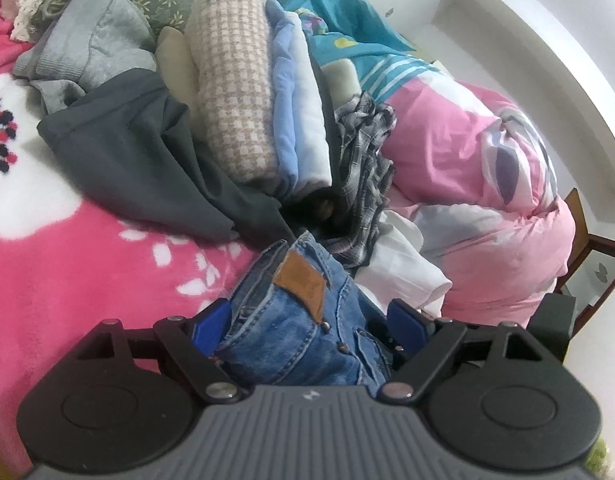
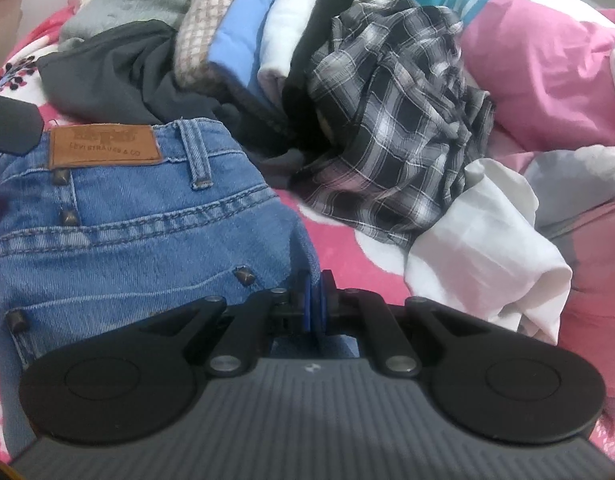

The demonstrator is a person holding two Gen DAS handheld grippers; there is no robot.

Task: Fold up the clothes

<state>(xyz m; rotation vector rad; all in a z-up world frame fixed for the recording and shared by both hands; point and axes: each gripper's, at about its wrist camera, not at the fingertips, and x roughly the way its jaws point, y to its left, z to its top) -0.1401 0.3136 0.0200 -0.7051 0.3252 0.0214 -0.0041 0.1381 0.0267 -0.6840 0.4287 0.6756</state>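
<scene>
Blue jeans (image 1: 299,320) with a brown leather patch lie on the pink flowered blanket (image 1: 67,272). My left gripper (image 1: 311,316) is open, its blue pads either side of the bunched waistband. In the right wrist view the jeans (image 2: 139,224) spread to the left. My right gripper (image 2: 316,304) is shut on the jeans' right edge. The left gripper's black body (image 2: 11,128) shows at the far left there.
Behind the jeans stands a stack of folded clothes (image 1: 259,92). Around it lie a dark grey garment (image 1: 139,152), a grey sweatshirt (image 1: 91,48), a plaid shirt (image 2: 391,128) and a white cloth (image 2: 483,248). A pink duvet (image 1: 487,184) is heaped at the right.
</scene>
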